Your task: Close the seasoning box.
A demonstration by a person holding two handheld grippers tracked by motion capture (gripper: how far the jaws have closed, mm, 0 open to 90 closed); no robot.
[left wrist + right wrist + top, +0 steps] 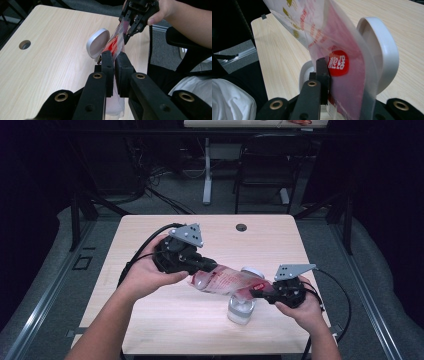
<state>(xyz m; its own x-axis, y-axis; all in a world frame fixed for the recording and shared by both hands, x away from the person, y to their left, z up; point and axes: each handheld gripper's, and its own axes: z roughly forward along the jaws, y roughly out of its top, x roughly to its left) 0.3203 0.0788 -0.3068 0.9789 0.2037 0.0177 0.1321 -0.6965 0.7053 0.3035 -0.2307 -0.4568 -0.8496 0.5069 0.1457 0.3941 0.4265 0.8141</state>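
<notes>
Plastic bag (227,282) stretches between left gripper (202,264) and right gripper (257,292), both clamped on it.

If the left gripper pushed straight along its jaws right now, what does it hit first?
Beyond the plastic bag its jaws already pinch, probably the right gripper clamping the far end. The round container lid sits just left of that line; depth is hard to judge.

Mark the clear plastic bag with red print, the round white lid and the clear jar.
clear plastic bag with red print (227,281), high view, on its middle between the two grippers.
round white lid (97,43), left gripper view, on its inner face.
clear jar (240,312), high view, on its front wall.
</notes>
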